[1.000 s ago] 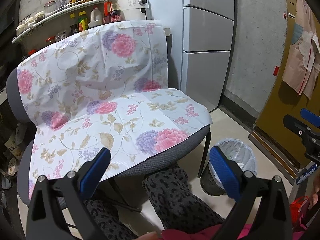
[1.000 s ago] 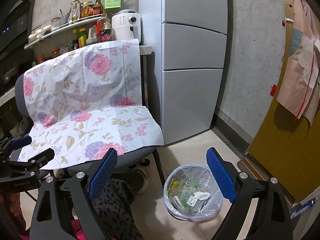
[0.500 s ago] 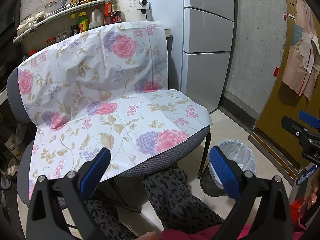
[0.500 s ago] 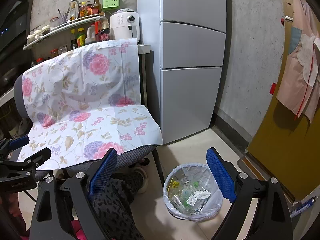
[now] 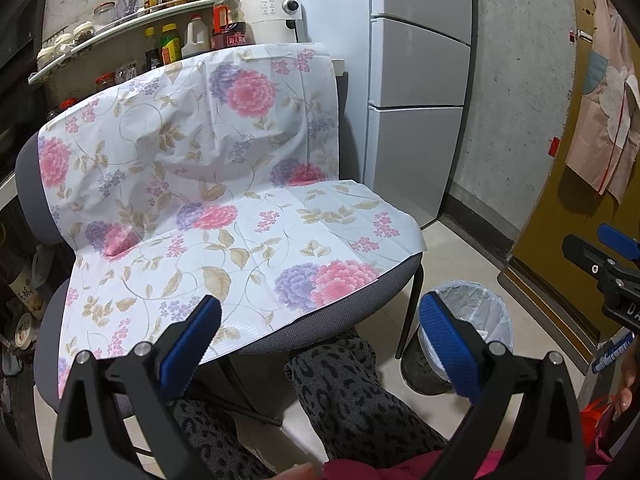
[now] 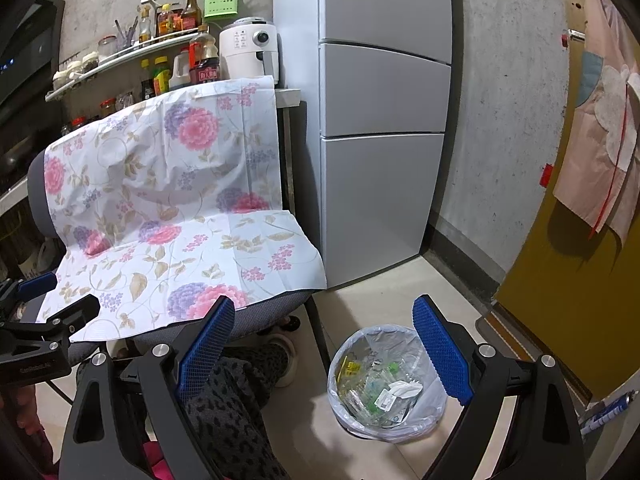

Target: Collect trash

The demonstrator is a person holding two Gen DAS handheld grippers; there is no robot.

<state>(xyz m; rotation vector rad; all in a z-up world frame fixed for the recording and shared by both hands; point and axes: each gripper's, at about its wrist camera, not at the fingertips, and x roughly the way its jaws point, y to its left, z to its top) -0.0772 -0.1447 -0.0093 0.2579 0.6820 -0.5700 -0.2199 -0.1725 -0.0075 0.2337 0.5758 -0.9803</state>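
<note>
Hovering over the person's patterned leggings [image 5: 352,392], the left gripper [image 5: 320,344] stood released, its ribbed blue pads [image 5: 188,344] spread wide with nothing between them. The right gripper [image 6: 324,352] was likewise spread and empty, its textured pads [image 6: 440,356] framing the bin [image 6: 384,384] below.

That bin was round and lined with a thin, crinkled clear bag; inside lay crumpled wrappers [image 6: 380,392], yellow, green and white. It sat on pale smooth floor tiles [image 6: 384,292], just beside the chair's thin black leg [image 5: 410,316] and near the base of the fridge [image 6: 380,160]. In the left view the bin [image 5: 472,320] showed only its rim and bag, partly hidden behind the right-side pad.

A floral sheet [image 5: 208,184], creased along fold lines and printed with pink and purple blooms, draped the chair from backrest to seat; its front edge stopped short of the rounded grey woven seat rim [image 5: 328,328]. No trash showed on the sheet.

The fridge was flat, grey and glossy, with three door panels. Rough concrete wall [image 6: 500,120] ran to its right, meeting a mustard door [image 6: 568,300]. Open tile lay between fridge, door and bin. A curved shelf [image 5: 120,28] of bottles and jars stood behind the chair beside a white appliance [image 5: 272,12].
</note>
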